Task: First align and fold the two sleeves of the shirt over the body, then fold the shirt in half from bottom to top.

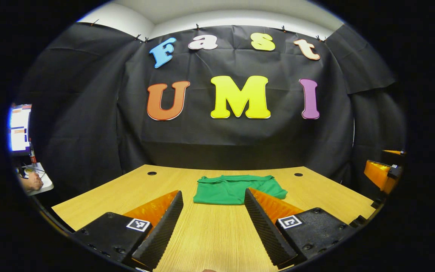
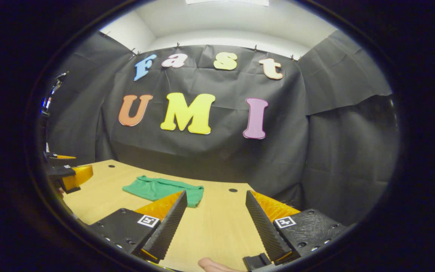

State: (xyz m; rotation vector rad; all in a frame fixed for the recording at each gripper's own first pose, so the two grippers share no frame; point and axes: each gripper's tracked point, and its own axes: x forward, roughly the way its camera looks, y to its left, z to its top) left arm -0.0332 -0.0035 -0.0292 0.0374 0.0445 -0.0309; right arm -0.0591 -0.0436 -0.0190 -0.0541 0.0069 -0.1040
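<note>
2 grippers hang above the light wooden tabletop (image 1: 210, 234), both with fingers spread wide and nothing between them. the left gripper (image 1: 213, 223) points straight at the green cotton shirt (image 1: 236, 189), which lies toward 12 o'clock of it, near the far edge of the tabletop and between 2 round cable holes (image 1: 151, 173). in the right gripper view the shirt (image 2: 161, 189) sits toward 10 o'clock of the right gripper (image 2: 215, 226), partly behind its left finger. the right gripper (image 1: 381, 173) also shows at 3 o'clock in the left gripper view, and the left gripper (image 2: 66, 175) at 9 o'clock in the right gripper view.

the shirt looks compact and flat, a short rectangle with a small flap sticking out on 1 side; i judge the folding largely done, though i cannot tell each fold for sure. it should handle as light, soft and limp, sliding easily on smooth wood and sagging once lifted. any further hold is best taken at 2 corners of 1 edge, pinching every layer together so the stack does not slip apart.

a hand (image 1: 32, 182) rests by a lit monitor (image 1: 19, 128) at 9 o'clock.
</note>
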